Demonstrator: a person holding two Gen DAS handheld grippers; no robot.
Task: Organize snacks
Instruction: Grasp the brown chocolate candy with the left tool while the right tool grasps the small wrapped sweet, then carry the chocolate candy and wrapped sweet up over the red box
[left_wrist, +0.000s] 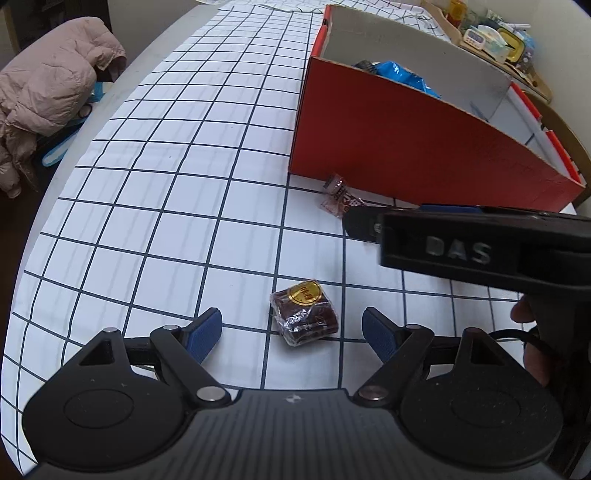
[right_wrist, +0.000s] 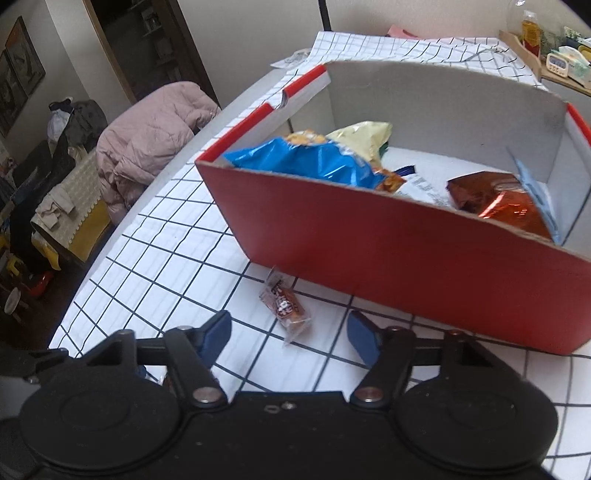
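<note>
A red cardboard box (left_wrist: 406, 147) stands on the checked tablecloth; in the right wrist view (right_wrist: 369, 251) it holds a blue bag (right_wrist: 314, 162), a pale yellow bag (right_wrist: 362, 136) and an orange-brown foil bag (right_wrist: 495, 203). My left gripper (left_wrist: 291, 332) is open around a dark wrapped cake with a gold sticker (left_wrist: 304, 312) on the cloth. My right gripper (right_wrist: 288, 336) is open just above a small brown candy wrapper (right_wrist: 284, 302) lying in front of the box; the wrapper also shows in the left wrist view (left_wrist: 338, 194), next to the right gripper's body (left_wrist: 480, 243).
A pink padded jacket (left_wrist: 48, 96) lies on a chair left of the table (right_wrist: 155, 140). A wooden tray with bottles and small items (left_wrist: 495, 33) sits at the far right. The table edge (left_wrist: 74, 147) curves along the left.
</note>
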